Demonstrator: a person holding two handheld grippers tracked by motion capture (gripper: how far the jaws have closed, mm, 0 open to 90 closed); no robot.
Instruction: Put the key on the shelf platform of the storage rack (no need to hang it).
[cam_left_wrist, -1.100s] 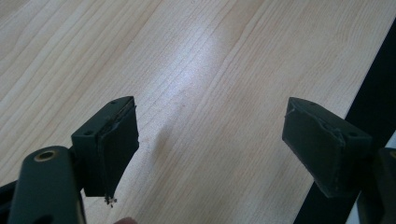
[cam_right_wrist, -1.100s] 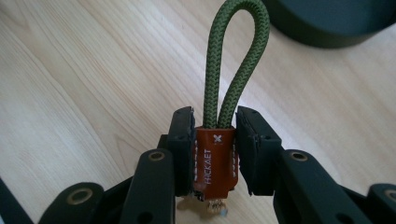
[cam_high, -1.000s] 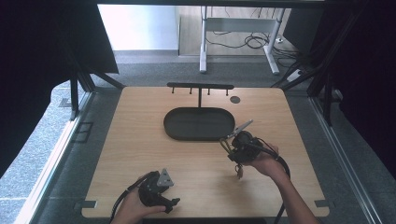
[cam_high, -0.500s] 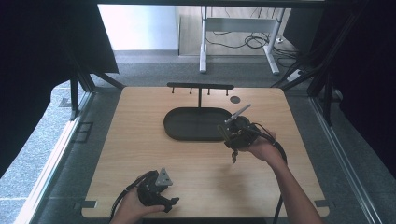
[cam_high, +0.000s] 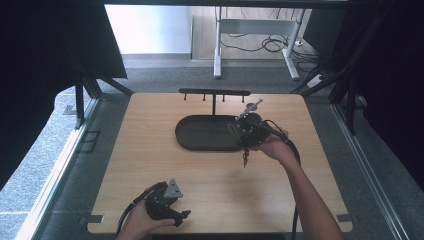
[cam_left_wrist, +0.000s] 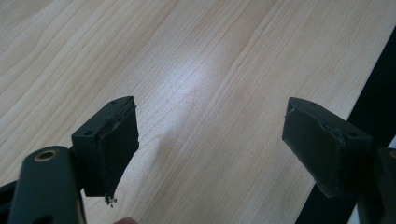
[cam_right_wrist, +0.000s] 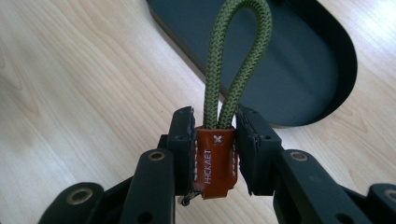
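Observation:
My right gripper (cam_right_wrist: 214, 126) is shut on the brown leather tab (cam_right_wrist: 214, 161) of a keychain. Its green rope loop (cam_right_wrist: 233, 60) sticks up past the jaws. In the high view the right gripper (cam_high: 239, 133) hovers over the right end of the black oval tray (cam_high: 200, 135), and small keys (cam_high: 245, 159) dangle beneath the hand. A black T-shaped hook rack (cam_high: 214, 93) rises from the tray's far side. Near the table's front edge, my left gripper (cam_high: 179, 216) rests low with its jaws wide apart and nothing between them (cam_left_wrist: 210, 140).
The light wooden table (cam_high: 150, 165) has a dark edge close beside the left gripper's right jaw in its own view. Dark curtains flank the table. A desk frame and cables stand on the floor beyond its far edge.
The right gripper has lifted and moved away from me toward the tray's right end, carrying the keychain. The left gripper has stayed where it was.

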